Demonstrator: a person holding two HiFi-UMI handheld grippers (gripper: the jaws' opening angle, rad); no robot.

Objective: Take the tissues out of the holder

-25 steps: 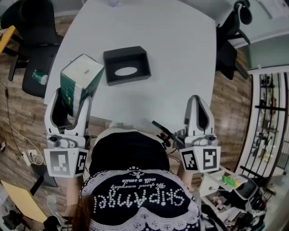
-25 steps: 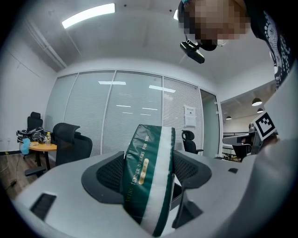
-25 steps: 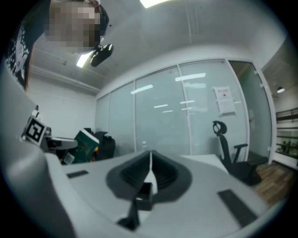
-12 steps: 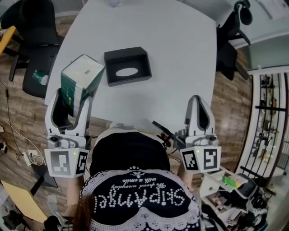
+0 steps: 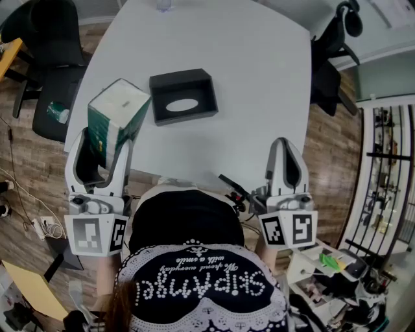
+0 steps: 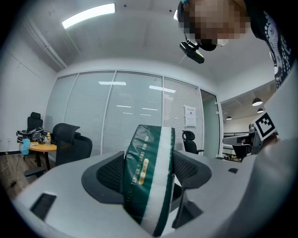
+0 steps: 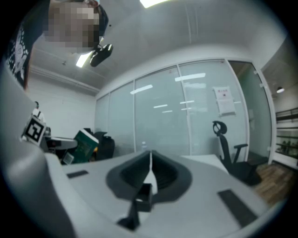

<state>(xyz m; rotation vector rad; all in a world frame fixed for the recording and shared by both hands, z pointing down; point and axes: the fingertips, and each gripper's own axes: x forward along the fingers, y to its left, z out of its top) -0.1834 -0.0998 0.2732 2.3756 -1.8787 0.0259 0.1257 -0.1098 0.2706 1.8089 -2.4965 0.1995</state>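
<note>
A green and white pack of tissues (image 5: 115, 115) stands up between the jaws of my left gripper (image 5: 102, 152), which is shut on it above the table's near left edge. The left gripper view shows the tissue pack (image 6: 148, 174) pinched between both black pads. The black tissue holder (image 5: 182, 95) lies on the white table (image 5: 253, 78), its oval slot facing up, apart from both grippers. My right gripper (image 5: 286, 159) hovers at the table's near right edge, jaws shut with nothing between them. In the right gripper view the tissue pack (image 7: 85, 145) shows at the far left.
Black office chairs (image 5: 48, 71) stand left of the table and another chair (image 5: 331, 61) at its right. A small clear bottle (image 5: 163, 4) sits at the table's far edge. Glass partition walls (image 6: 121, 121) surround the room. Clutter (image 5: 327, 272) lies on the floor at lower right.
</note>
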